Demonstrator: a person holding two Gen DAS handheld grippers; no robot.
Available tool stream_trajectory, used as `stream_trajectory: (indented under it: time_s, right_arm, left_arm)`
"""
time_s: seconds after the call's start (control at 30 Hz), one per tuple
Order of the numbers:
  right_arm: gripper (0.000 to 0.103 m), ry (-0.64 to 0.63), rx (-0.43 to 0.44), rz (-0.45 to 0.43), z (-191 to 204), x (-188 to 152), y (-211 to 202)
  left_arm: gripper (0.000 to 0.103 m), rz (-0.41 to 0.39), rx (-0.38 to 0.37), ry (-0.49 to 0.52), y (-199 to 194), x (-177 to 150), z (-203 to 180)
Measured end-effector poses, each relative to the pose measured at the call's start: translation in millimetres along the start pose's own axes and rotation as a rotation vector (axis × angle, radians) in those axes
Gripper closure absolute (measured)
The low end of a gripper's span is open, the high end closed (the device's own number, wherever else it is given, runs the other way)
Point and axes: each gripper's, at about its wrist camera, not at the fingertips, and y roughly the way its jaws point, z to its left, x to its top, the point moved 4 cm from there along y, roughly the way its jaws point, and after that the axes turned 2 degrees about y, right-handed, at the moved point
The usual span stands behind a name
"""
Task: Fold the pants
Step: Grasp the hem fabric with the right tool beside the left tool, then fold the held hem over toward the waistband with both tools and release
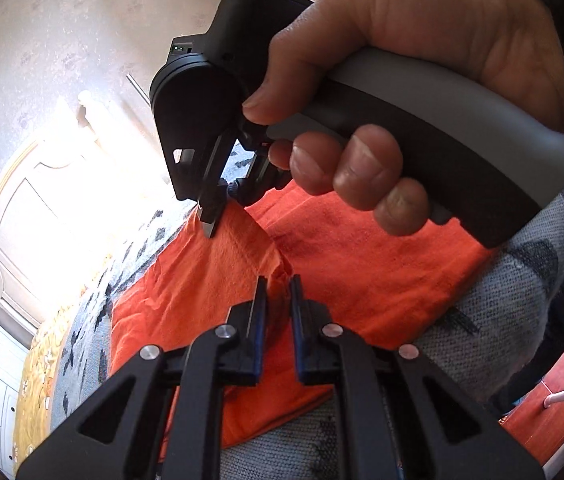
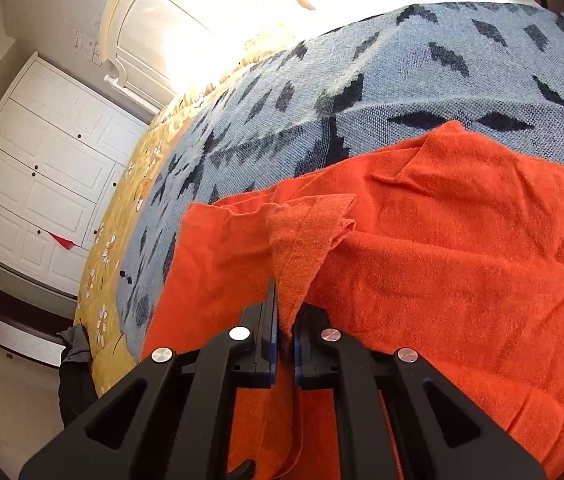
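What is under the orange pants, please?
A grey-blue blanket with dark marks lies under the orange pants, and a yellow flowered cover shows beside it at the blanket's edge. Whatever lies directly beneath the pants themselves is covered.

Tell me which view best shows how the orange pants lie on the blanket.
The right wrist view: the orange pants spread wrinkled across the grey patterned blanket, one corner pinched. In the left wrist view, the hand and right gripper hide much of them.
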Motion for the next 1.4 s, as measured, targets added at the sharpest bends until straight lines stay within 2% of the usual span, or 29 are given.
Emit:
stream_trajectory:
  time_s: [0.07,0.27,0.57,0.63,0.67,0.73,0.77,0.9,1.0,1.03,1.1,1.13,1.17,1.2,1.27,1.4]
  right_arm:
    - [0.097,-0.002,-0.033,-0.004,-7.6,-1.3,-2.3]
    - [0.097,0.017,-0.047,-0.007,-23.7,-3.2,-5.0]
    - [0.096,0.020,-0.094,0.014,-30.2,-5.9,0.0]
    - [0.092,0.025,-0.104,0.011,-30.9,-5.8,-3.5]
    - [0.089,0.022,-0.112,0.008,-30.3,-5.0,-6.4]
    - [0.089,0.022,-0.120,0.001,-30.3,-2.4,-14.3]
    - [0.089,0.030,-0.125,-0.012,-31.1,-0.9,-20.6]
    - [0.088,-0.045,-0.260,-0.112,-18.9,-3.0,-53.4]
    - [0.087,-0.155,-0.382,-0.190,7.1,-20.5,-70.7]
    - [0.083,-0.185,-0.421,-0.217,17.1,-30.1,-73.3]
    - [0.067,-0.241,-0.482,-0.259,34.9,-50.0,-71.9]
    - [0.031,-0.267,-0.512,-0.292,44.2,-60.4,-70.3]
    - [0.014,-0.308,-0.520,-0.340,55.0,-71.4,-69.0]
    - [0.014,-0.356,-0.520,-0.373,64.7,-81.8,-67.1]
    - [0.015,-0.392,-0.546,-0.362,76.0,-95.4,-55.7]
    - [0.014,-0.283,-0.537,-0.303,71.8,-105.9,-39.6]
  left_arm:
    - [0.092,-0.009,-0.010,0.011,0.6,5.4,-6.4]
    - [0.092,0.004,-0.036,0.034,8.0,9.8,-22.7]
    - [0.092,0.036,-0.084,0.018,25.7,6.7,-13.6]
    - [0.084,0.039,-0.091,-0.003,28.3,7.7,-8.0]
    - [0.068,0.039,-0.100,-0.029,28.4,7.2,-4.4]
    - [0.050,0.025,-0.127,-0.082,23.0,6.2,6.6]
    - [0.045,0.017,-0.138,-0.101,18.8,5.9,10.1]
    - [0.039,0.000,-0.133,-0.207,-8.8,-6.9,33.1]
    - [0.034,-0.009,-0.074,-0.418,-30.3,-31.4,79.0]
    - [0.030,0.002,-0.066,-0.506,-35.6,-43.6,96.7]
    - [0.030,0.063,-0.019,-0.625,-38.4,-68.3,129.9]
    - [0.030,0.095,0.015,-0.661,-37.9,-78.7,146.5]
    - [0.030,0.112,0.034,-0.687,-36.8,-86.7,162.0]
    - [0.030,0.127,0.040,-0.704,-35.4,-93.0,172.8]
    - [0.031,0.138,0.036,-0.719,-34.9,-98.3,187.9]
    - [0.031,0.208,0.041,-0.668,-16.0,-101.1,188.6]
